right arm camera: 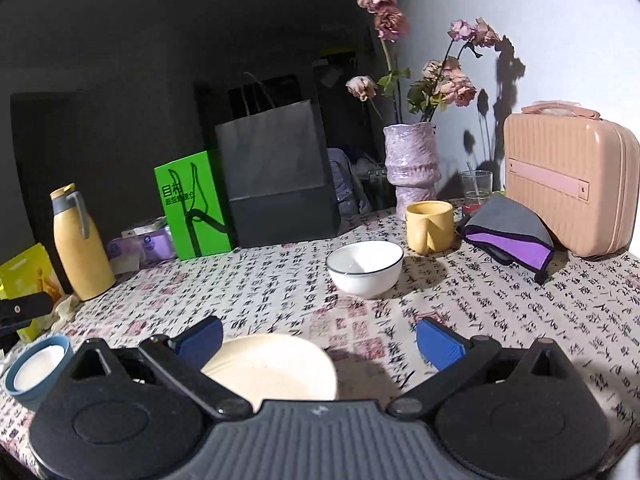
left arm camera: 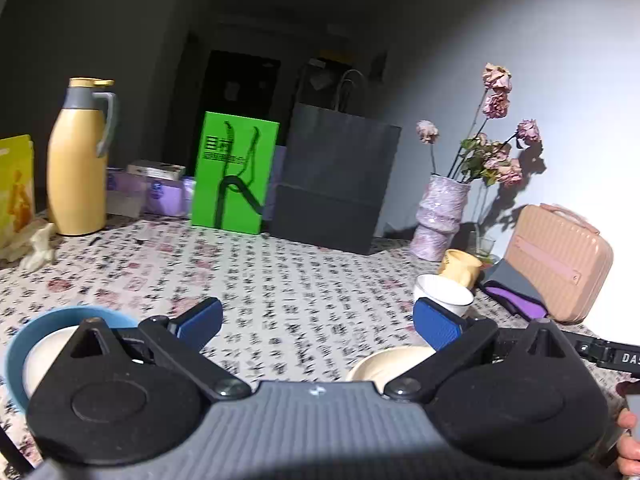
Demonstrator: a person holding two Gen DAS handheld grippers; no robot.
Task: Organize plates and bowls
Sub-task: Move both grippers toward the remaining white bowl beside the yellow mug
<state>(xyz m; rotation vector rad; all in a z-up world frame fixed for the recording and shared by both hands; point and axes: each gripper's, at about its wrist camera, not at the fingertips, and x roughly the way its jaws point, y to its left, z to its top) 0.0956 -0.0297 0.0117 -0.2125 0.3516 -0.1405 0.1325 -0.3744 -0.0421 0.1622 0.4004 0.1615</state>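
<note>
Tablecloth (right arm camera: 500, 320): two bowls (right arm camera: 365, 267), one plate (right arm camera: 276, 372).

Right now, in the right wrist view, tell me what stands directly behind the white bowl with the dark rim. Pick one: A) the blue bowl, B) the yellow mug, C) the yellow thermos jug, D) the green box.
B: the yellow mug stands just behind and to the right of the white bowl, in front of the purple vase.

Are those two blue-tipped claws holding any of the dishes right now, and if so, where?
Nothing is held. The left tool and the right tool are both open, with only tablecloth between their tips. The cream plate lies untouched.
</note>
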